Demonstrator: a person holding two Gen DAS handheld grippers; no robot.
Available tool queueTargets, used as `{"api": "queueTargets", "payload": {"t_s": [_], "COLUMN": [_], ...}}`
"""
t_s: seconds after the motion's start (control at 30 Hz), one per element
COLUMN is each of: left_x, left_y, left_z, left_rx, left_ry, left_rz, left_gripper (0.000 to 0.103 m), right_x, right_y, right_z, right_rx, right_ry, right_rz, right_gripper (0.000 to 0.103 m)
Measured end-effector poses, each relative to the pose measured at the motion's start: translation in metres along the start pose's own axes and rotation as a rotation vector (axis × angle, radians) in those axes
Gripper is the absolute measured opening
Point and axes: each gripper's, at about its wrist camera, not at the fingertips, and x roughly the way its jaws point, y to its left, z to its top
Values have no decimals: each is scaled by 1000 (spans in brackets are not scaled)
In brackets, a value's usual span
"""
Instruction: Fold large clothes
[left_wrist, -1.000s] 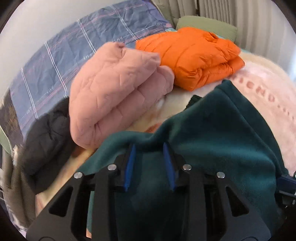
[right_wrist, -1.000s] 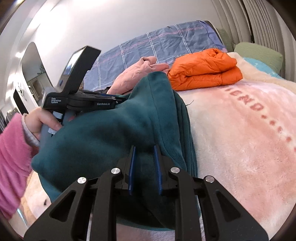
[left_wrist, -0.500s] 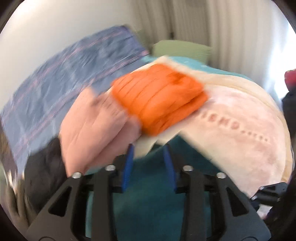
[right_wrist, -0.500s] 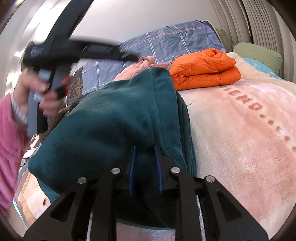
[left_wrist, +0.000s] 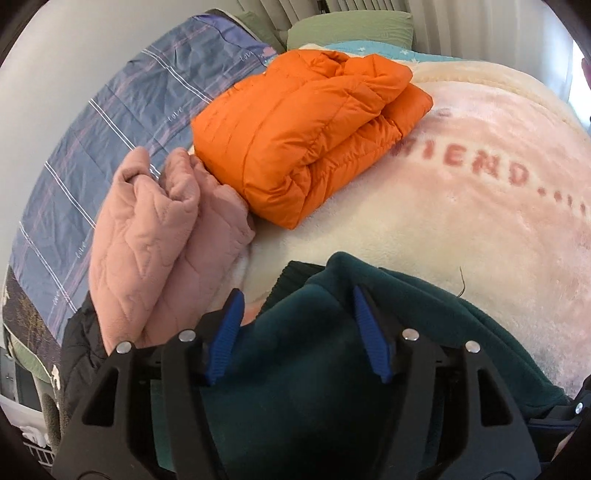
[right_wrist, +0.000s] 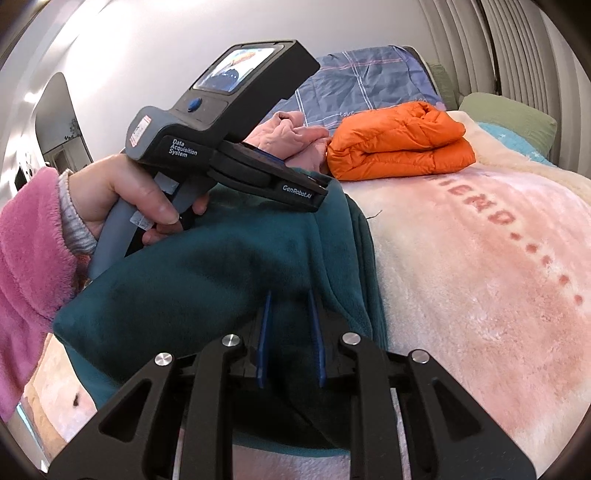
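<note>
A dark teal fleece garment (left_wrist: 295, 369) (right_wrist: 203, 288) lies folded in a thick bundle on the pink blanket (left_wrist: 480, 221). My left gripper (left_wrist: 297, 295) hovers over the bundle's far edge, and its jaws are opening wide. Fleece lies between the blue pads (left_wrist: 225, 332), which do not press on it. In the right wrist view a hand in a pink sleeve (right_wrist: 33, 240) holds that left gripper (right_wrist: 321, 192) against the top of the bundle. My right gripper (right_wrist: 289, 295) is shut on the near edge of the fleece, with cloth pinched between its narrow pads.
A folded orange puffer jacket (left_wrist: 306, 140) (right_wrist: 399, 147) and a folded pink quilted garment (left_wrist: 155, 240) lie beyond the fleece. A black garment (left_wrist: 79, 350) sits at the left. A blue checked quilt (left_wrist: 110, 122) and a green pillow (left_wrist: 351, 29) line the wall.
My left gripper let go of the fleece, swung across the bed, and its jaws have spread wide above the bundle's edge. The right gripper kept still, shut on the fleece.
</note>
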Motion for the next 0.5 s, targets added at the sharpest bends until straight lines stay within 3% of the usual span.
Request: {"api": "queueTargets", "payload": {"t_s": [0.37, 0.5], "left_x": [-8, -8], "left_y": [-6, -3], "left_z": [-2, -2], "left_rx": [4, 0], "left_ry": [-20, -21], "left_rz": [25, 20], "left_gripper": [66, 66], "right_x": [-2, -18], "right_y": [3, 7], "right_z": [-1, 8], "right_rx": [-8, 26], "right_ry": [-1, 35], "right_rz": [-17, -24], "right_gripper": [20, 20]}}
